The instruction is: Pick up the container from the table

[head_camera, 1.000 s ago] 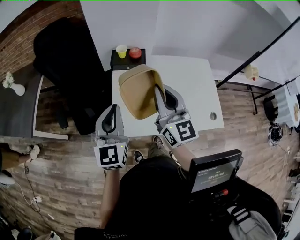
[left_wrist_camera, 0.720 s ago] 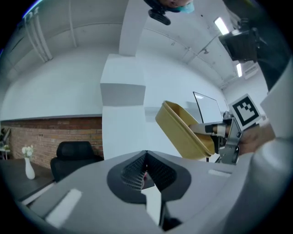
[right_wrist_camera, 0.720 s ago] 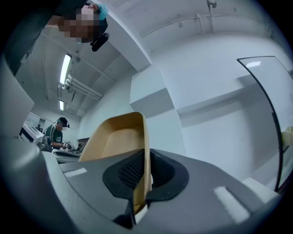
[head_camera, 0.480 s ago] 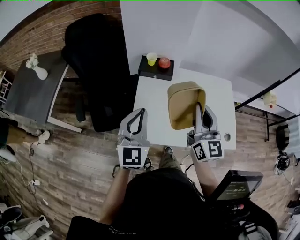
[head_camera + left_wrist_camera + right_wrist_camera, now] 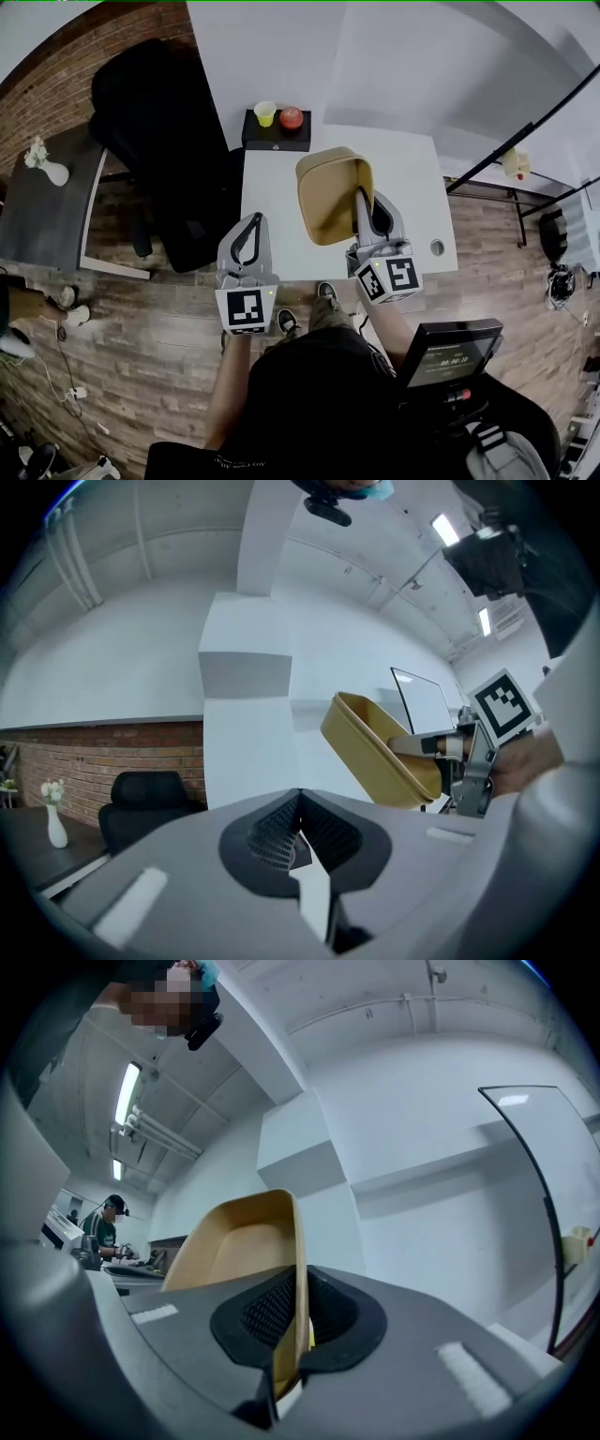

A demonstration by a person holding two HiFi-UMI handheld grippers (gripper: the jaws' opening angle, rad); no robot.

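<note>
The container point(image 5: 330, 192) is a tan, rounded rectangular tub, held tilted up off the white table point(image 5: 412, 202). My right gripper point(image 5: 361, 199) is shut on its rim. In the right gripper view the rim of the container point(image 5: 246, 1246) runs edge-on between the pads. In the left gripper view the container point(image 5: 375, 747) hangs at the right with the right gripper point(image 5: 441, 746) clamped on it. My left gripper point(image 5: 255, 225) stays near the table's front left edge, shut with nothing in it, as its own view of the left gripper point(image 5: 298, 819) confirms.
A black box point(image 5: 277, 141) at the table's far edge carries a yellow cup point(image 5: 265, 112) and a red object point(image 5: 292, 117). A black office chair point(image 5: 155, 131) stands left of the table. A grey side table with a white vase point(image 5: 52, 171) is further left. A screen device point(image 5: 448, 352) sits near the person's right.
The head view has swung about, so the table sits differently in frame. My right gripper still holds the container off the table. The left gripper stays shut beside it.
</note>
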